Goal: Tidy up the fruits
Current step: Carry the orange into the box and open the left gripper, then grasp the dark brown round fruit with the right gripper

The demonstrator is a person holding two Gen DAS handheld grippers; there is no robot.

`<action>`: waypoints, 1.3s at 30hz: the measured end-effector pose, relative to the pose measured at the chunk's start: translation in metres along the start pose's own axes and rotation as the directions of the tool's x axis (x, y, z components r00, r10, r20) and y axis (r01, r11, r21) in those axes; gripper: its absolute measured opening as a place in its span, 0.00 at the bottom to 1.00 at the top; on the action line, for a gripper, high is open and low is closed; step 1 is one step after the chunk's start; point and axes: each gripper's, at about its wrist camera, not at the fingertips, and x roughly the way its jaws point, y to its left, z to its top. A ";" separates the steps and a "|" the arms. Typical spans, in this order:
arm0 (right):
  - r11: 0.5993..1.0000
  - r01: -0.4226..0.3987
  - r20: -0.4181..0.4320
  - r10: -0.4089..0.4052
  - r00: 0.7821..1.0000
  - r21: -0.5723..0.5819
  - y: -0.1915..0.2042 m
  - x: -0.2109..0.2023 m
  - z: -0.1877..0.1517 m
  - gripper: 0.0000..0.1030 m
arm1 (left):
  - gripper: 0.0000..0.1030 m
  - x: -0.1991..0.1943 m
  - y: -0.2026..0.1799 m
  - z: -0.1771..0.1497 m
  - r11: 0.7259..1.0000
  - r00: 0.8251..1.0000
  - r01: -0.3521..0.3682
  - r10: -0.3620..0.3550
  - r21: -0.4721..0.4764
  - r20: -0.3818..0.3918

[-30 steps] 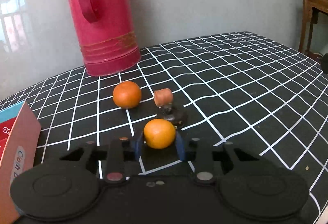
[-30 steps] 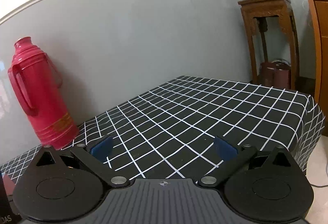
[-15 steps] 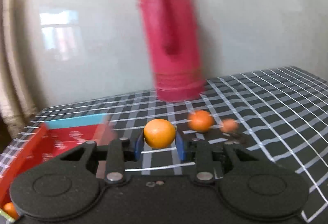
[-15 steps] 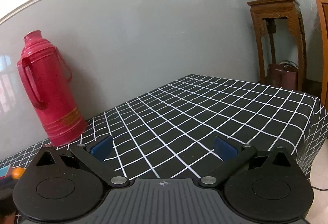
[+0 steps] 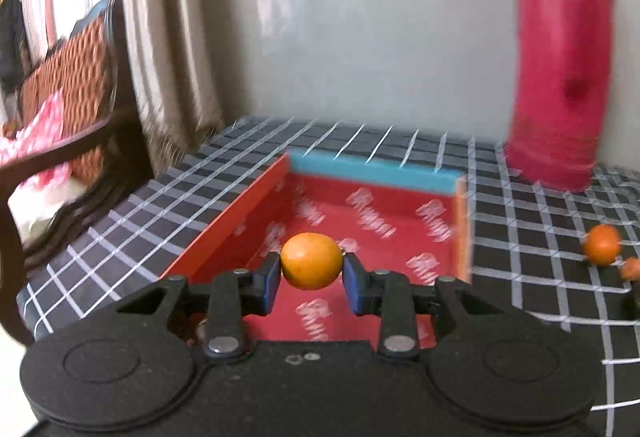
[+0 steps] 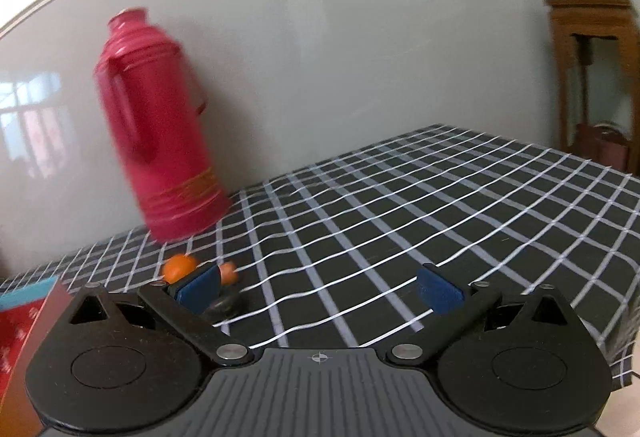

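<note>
**Orange held over the red box**

My left gripper pinched an orange between its blue fingers, above the open red box on the checkered desk. A second orange lay on the cloth right of the box, near the red flask. My right gripper hung with fingers wide and nothing between them, over the desk near that orange.

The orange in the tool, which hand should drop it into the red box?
Left. The left tool is shut on the orange, and the red box lies open just beyond it. The right tool is open, empty, and faces the tablecloth.
</note>
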 end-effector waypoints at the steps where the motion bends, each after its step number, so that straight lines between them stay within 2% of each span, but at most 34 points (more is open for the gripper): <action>1: 1.000 -0.011 -0.011 0.011 1.000 -0.009 0.004 0.003 -0.001 1.00 | 0.25 0.004 0.006 0.000 1.000 1.000 -0.008 0.008 -0.010 -0.026; 4: 0.999 -0.041 -0.057 0.040 0.998 -0.026 0.014 0.012 -0.005 1.00 | 0.37 0.010 0.019 -0.003 0.999 0.996 -0.026 0.024 -0.028 -0.088; 6: 0.998 -0.060 -0.089 0.057 0.994 -0.022 0.019 0.020 -0.008 1.00 | 0.67 0.015 0.028 -0.006 0.998 0.994 -0.023 0.018 -0.050 -0.105; 7: 0.997 -0.068 -0.103 0.065 0.993 -0.020 0.022 0.023 -0.009 1.00 | 0.72 0.013 0.033 -0.006 0.998 0.995 -0.024 0.018 -0.060 -0.099; 11: 0.992 -0.118 -0.133 0.112 0.985 -0.040 0.034 0.034 -0.011 1.00 | 0.74 -0.005 0.046 -0.003 0.998 0.999 0.024 -0.026 -0.062 -0.034; 12: 0.990 -0.130 -0.137 0.122 0.983 -0.049 0.038 0.038 -0.011 1.00 | 0.80 -0.009 0.049 -0.003 0.998 1.000 0.023 -0.025 -0.057 -0.019; 14: 0.987 -0.143 -0.151 0.131 0.980 -0.073 0.044 0.045 -0.012 1.00 | 0.87 -0.018 0.053 -0.001 0.998 0.999 -0.026 0.027 -0.058 0.018; 17: 0.984 -0.152 -0.190 0.132 0.973 -0.097 0.052 0.060 -0.013 1.00 | 0.88 -0.029 0.067 0.004 0.996 0.997 -0.020 0.027 -0.091 0.076; 20: 0.980 -0.146 -0.196 0.119 0.973 -0.132 0.058 0.073 -0.013 0.99 | 0.91 -0.035 0.082 0.009 0.989 0.991 -0.057 0.073 -0.137 0.113; 22: 0.976 -0.139 -0.199 0.106 0.974 -0.165 0.063 0.081 -0.013 0.89 | 0.91 -0.035 0.091 0.012 0.984 0.987 -0.084 0.104 -0.159 0.122; 26: 0.978 -0.133 -0.241 0.092 0.966 -0.161 0.061 0.101 -0.012 0.83 | 0.91 -0.028 0.104 0.015 0.976 0.987 -0.111 0.131 -0.188 0.098; 29: 0.980 -0.114 -0.246 0.071 0.967 -0.163 0.061 0.110 -0.012 0.69 | 0.91 -0.022 0.114 0.016 0.972 0.986 -0.126 0.145 -0.201 0.082; 32: 0.974 -0.121 -0.243 0.073 0.967 -0.191 0.065 0.112 -0.012 0.39 | 0.91 -0.019 0.121 0.015 0.966 0.982 -0.151 0.170 -0.208 0.076; 36: 0.972 -0.138 -0.240 0.090 0.967 -0.189 0.066 0.105 -0.017 0.37 | 0.91 -0.016 0.129 0.014 0.959 0.981 -0.169 0.186 -0.227 0.056; 39: 0.968 -0.200 -0.239 0.160 0.958 -0.154 0.066 0.096 -0.017 0.37 | 0.91 -0.012 0.133 0.014 0.955 0.981 -0.174 0.188 -0.240 0.036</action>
